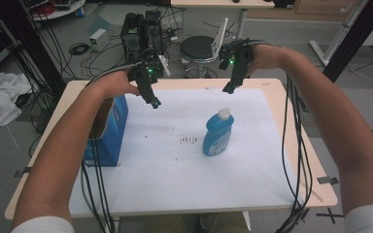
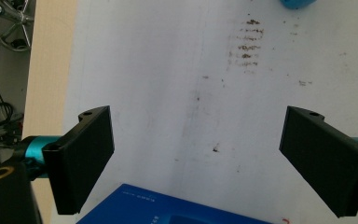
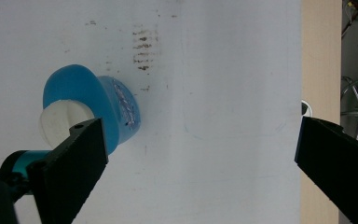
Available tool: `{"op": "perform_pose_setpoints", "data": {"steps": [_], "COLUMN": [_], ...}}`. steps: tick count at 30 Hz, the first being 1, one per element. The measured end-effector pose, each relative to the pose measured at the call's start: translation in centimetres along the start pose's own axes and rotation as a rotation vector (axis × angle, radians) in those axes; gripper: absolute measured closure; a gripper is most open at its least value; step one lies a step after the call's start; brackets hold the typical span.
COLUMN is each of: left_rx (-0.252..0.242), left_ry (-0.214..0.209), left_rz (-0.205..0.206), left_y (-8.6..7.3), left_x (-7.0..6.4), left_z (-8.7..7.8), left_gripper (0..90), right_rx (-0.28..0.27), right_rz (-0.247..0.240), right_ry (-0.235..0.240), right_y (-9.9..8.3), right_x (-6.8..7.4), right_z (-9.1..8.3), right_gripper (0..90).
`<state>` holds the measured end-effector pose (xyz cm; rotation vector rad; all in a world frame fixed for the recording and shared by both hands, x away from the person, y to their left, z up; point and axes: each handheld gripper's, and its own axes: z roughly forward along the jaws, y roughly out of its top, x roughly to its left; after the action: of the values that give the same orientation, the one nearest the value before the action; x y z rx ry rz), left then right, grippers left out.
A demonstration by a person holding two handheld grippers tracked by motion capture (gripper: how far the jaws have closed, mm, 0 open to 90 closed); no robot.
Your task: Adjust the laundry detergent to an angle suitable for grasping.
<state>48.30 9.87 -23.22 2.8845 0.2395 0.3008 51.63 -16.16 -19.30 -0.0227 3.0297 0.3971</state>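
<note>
On the counter, white sheet over a pale wooden top:

Bottle, blue with a white cap. Upright, right of centre on the sheet, standing free. Seen from above in the right gripper view, its cap beside the tip of that view's left jaw; contact cannot be told. A sliver of its blue body also sits at the top edge of the left gripper view.

Box, blue. Upright at the sheet's left edge, well apart from the bottle. Its top shows at the bottom of the left gripper view.

Stains, brown. Between box and bottle, just left of the bottle's base.

Left claw. Held above the sheet near the box's far end, tips pointing down. Jaws spread wide, nothing between them.

Right claw. Held above the counter's far edge, beyond the bottle and apart from it in the high view. Jaws spread wide, empty.

Forearms, bare, enter from the bottom corners; black cables trail from each gripper.
</note>
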Motion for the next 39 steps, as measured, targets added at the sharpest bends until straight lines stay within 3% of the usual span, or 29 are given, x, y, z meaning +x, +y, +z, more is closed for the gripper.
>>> {"op": "perform_pose_setpoints", "data": {"steps": [1,4,5,10,12,14,18,19,22,24,26,28,31,32,33,39], "left_rx": [-0.002,0.002,0.002,-0.003,0.008,0.012,0.0,-0.023,0.005,0.0,-0.003,-0.035,-0.017,-0.039,-0.012,0.003], "left_ry": [0.001,-0.001,-0.004,-0.001,-0.002,0.0,-0.002,0.004,0.002,0.003,0.007,0.011,0.007,0.009,0.009,0.006], "left_rz": [0.0,0.0,-0.001,0.002,-0.003,0.004,-0.01,-0.028,0.001,-0.007,0.001,-0.035,-0.018,-0.045,-0.015,-0.004], "left_y": [-0.04,-0.05,0.01,0.05,-0.03,-0.07,-0.23,-0.29,-0.3,-0.3,-0.32,-0.43,-0.43,-0.42,-0.36,-0.26], "left_x": [-0.02,-0.09,-0.1,-0.04,-0.02,-0.04,-0.07,-0.25,-0.19,-0.32,-0.31,-0.55,-0.44,-0.63,-0.46,-0.42], "left_z": [-0.01,-0.01,-0.08,-0.06,-0.01,-0.02,-0.14,-0.16,-0.36,-0.48,-0.58,-0.56,-0.71,-0.54,-0.6,-0.62], "left_gripper": [9.9,9.9,9.9,9.9,9.9,9.9,9.9,9.9,9.9,9.9,10.0,9.9,9.9,9.9,9.9,9.9], "right_rx": [-0.024,0.005,-0.027,-0.003,-0.027,-0.027,-0.034,-0.029,-0.029,-0.013,-0.032,-0.028,-0.018,-0.038,-0.038,-0.029], "right_rz": [0.016,0.009,0.016,-0.003,0.019,0.01,0.027,0.003,0.005,0.014,0.015,0.013,0.007,0.01,0.004,0.012], "right_ry": [0.0,0.0,0.0,0.004,0.005,0.005,0.004,0.004,0.003,0.002,0.004,0.006,0.005,0.004,0.005,-0.003], "right_y": [-0.07,-0.04,-0.11,-0.07,-0.23,-0.24,-0.19,-0.21,-0.12,0.03,-0.07,-0.14,-0.16,-0.26,-0.33,-0.65], "right_x": [0.11,0.03,0.07,-0.17,-0.14,-0.21,-0.04,-0.18,-0.07,0.06,0.08,0.03,0.02,0.07,0.11,0.31], "right_z": [0.17,-0.11,0.11,-0.05,0.18,0.13,0.0,-0.03,-0.07,-0.25,-0.15,-0.2,-0.31,-0.21,-0.26,-0.69], "right_gripper": [1.4,1.4,1.4,1.4,1.4,1.4,1.4,1.4,1.4,1.4,1.4,1.4,1.4,1.4,1.4,1.4]}}
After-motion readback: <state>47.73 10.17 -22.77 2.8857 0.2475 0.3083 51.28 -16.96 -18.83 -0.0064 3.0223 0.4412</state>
